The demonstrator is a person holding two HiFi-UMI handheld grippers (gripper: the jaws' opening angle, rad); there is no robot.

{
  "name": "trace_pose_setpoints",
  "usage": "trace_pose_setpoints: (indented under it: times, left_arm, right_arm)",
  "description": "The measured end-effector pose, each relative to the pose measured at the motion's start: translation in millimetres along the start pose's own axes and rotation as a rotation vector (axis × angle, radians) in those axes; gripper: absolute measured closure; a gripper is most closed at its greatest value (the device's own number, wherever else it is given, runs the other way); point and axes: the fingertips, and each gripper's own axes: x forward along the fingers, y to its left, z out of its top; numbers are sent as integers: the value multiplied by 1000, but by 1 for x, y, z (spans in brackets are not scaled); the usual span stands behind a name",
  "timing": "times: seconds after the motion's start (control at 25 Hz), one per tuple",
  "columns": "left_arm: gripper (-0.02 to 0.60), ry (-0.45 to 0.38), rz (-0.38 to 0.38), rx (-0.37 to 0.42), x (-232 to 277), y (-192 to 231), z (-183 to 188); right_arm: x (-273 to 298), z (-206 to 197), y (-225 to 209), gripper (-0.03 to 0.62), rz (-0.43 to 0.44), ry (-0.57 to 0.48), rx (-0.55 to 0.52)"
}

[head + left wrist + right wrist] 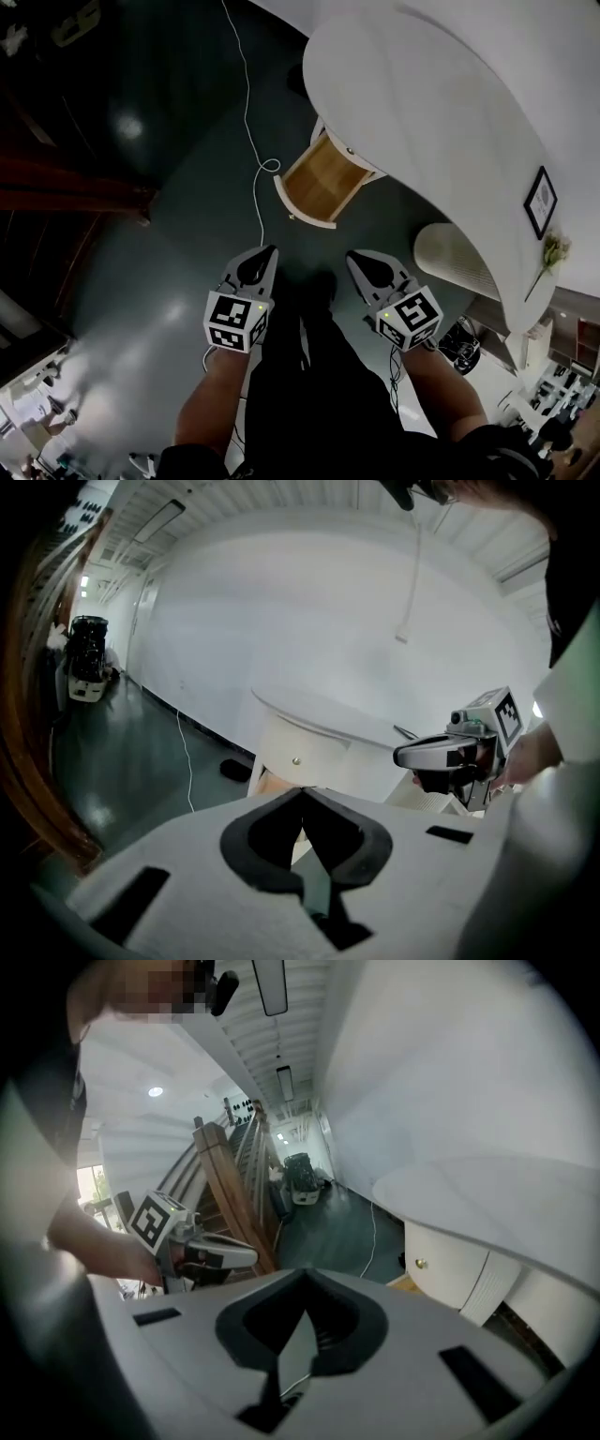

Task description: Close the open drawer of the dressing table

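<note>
The white dressing table (441,112) fills the upper right of the head view. Its drawer (319,183) stands pulled out, showing a bare wooden inside. My left gripper (270,250) and right gripper (353,255) hover side by side over the dark floor, a short way in front of the drawer and touching nothing. Both are shut and hold nothing. In the left gripper view the jaws (302,791) meet in front of the table's knobbed drawer front (296,759), and the right gripper (441,754) shows at the right. In the right gripper view the jaws (302,1275) also meet, with the table (487,1194) at the right.
A white cable (251,122) trails over the floor to the drawer's left. A ribbed white stool (450,258) stands right of my right gripper. A framed picture (540,202) and flowers (555,251) rest on the table. A wooden stair railing (230,1194) rises at the left.
</note>
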Motion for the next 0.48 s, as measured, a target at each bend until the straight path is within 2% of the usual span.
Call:
trace_pose_setpoints:
  times: [0.28, 0.48]
  left_arm:
    - [574, 56, 4, -31, 59, 53, -77]
    - [574, 94, 16, -52, 102, 83, -131]
  right_arm:
    - [72, -77, -9, 588, 39, 58, 35]
    - [112, -124, -32, 589, 44, 68, 32]
